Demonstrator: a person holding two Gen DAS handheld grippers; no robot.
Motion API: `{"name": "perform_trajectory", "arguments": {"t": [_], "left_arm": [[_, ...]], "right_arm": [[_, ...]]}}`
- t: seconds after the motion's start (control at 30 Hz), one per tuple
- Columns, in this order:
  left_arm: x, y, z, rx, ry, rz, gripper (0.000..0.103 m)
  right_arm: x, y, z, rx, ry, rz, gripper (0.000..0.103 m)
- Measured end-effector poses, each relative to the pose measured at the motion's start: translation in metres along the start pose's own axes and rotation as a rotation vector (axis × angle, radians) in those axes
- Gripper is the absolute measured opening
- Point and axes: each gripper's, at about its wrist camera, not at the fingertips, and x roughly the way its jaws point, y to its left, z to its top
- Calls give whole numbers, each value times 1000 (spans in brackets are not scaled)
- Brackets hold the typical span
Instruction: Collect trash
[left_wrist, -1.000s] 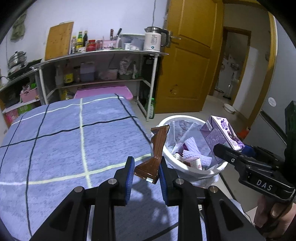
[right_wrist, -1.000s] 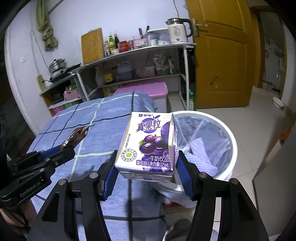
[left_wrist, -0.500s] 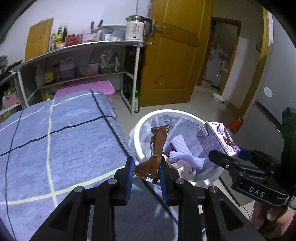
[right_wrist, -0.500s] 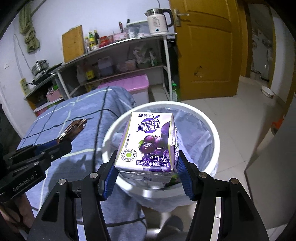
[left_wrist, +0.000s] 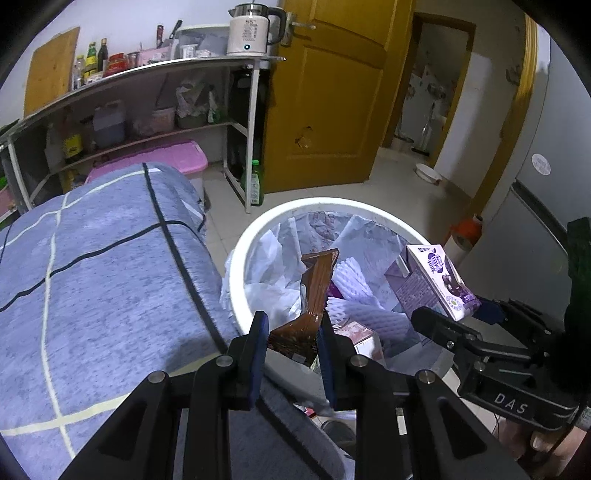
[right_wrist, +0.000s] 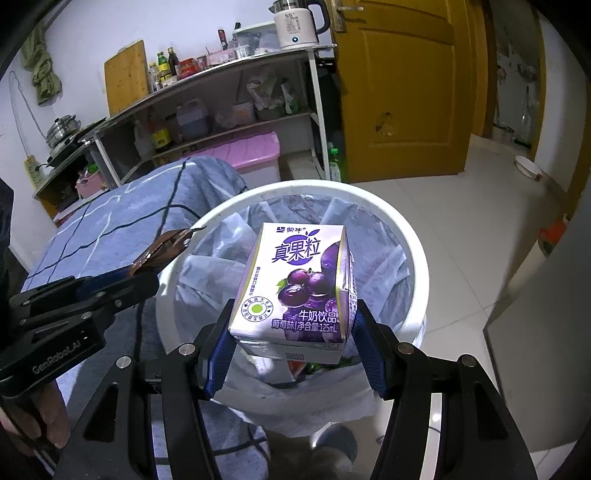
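My left gripper (left_wrist: 291, 332) is shut on a brown snack wrapper (left_wrist: 310, 295) and holds it above the near rim of the white trash bin (left_wrist: 236, 258). My right gripper (right_wrist: 291, 336) is shut on a purple grape milk carton (right_wrist: 299, 288), held upright above the bin (right_wrist: 417, 258). The carton also shows in the left wrist view (left_wrist: 432, 280), over the bin's right side. The wrapper shows in the right wrist view (right_wrist: 162, 254) at the bin's left rim. The bin holds a white bag liner, foam netting and a small carton.
The table with the blue checked cloth (left_wrist: 92, 295) lies left of the bin. A metal shelf rack (left_wrist: 147, 74) with a kettle (left_wrist: 247, 29), bottles and a pink box (left_wrist: 166, 162) stands behind. A yellow door (left_wrist: 325, 92) and tiled floor are at the right.
Both grippers have moved right from over the table edge to above the bin, each still gripping its item. The bin now sits directly under both.
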Motion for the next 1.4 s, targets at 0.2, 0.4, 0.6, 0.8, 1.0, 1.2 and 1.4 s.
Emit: {"name": "perform_trajectory", "arguments": {"t": [0.2,0.4,0.6,0.8,1.0,1.2,1.4], "left_arm": [[15,-6,6,13,24,-13,27],[19,-10,7,15,26,-13,27],[9,-8,4,6,12,-8,27],[-10,-8,-4,8,-9,7,27],[-40,-7,-18,5,-43,28,27],[-72,-5,-36,-2,-82,64,27],[-104,-1,-57,-18,-124,105,27]], "right_arm": [[9,-6,2,8,22,3,61],[9,-7,3,9,24,0,61],[3,-9,1,17,13,3,61],[-14,0,-3,8,-13,19,61],[-36,17,-11,-20,-43,49,61],[-57,37,-22,-54,-73,75,61],[-79,56,-35,-84,-109,92,61]]}}
